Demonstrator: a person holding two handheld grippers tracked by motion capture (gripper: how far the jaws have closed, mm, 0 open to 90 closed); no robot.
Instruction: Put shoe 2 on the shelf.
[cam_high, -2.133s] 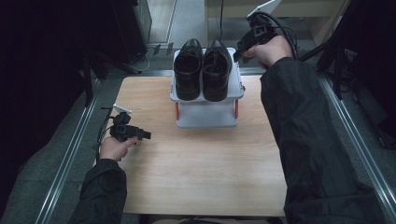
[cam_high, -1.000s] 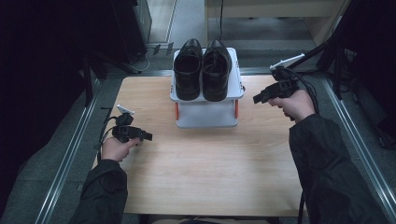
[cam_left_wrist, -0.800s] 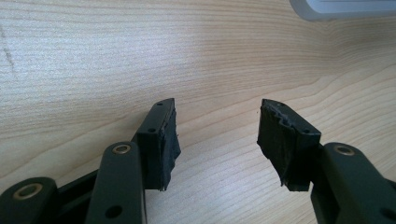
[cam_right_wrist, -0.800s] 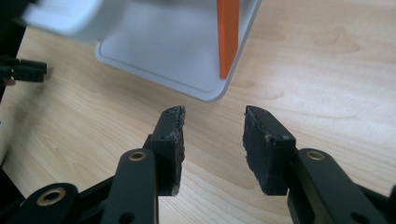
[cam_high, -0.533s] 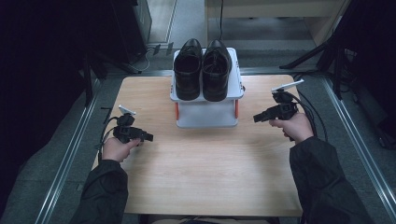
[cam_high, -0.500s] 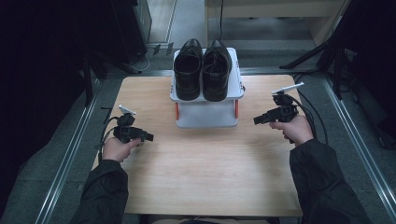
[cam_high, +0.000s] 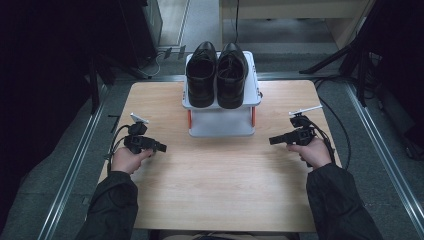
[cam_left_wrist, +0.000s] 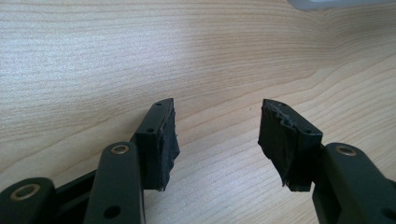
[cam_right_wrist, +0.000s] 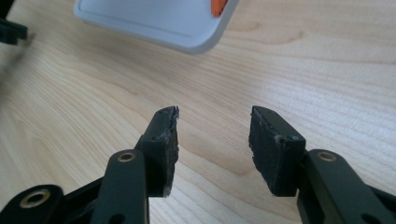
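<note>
While the pair of black shoes sat on a small white rack between and beyond them, the left gripper and right gripper rested spread and empty, the right's jaws just widened, above the wooden table.

Surroundings of the work area

A light wooden counter is seen, bordered on both sides by metal rails. Grey flooring is observed beyond the far edge, where black stand legs and a wooden cabinet base are noted.
</note>
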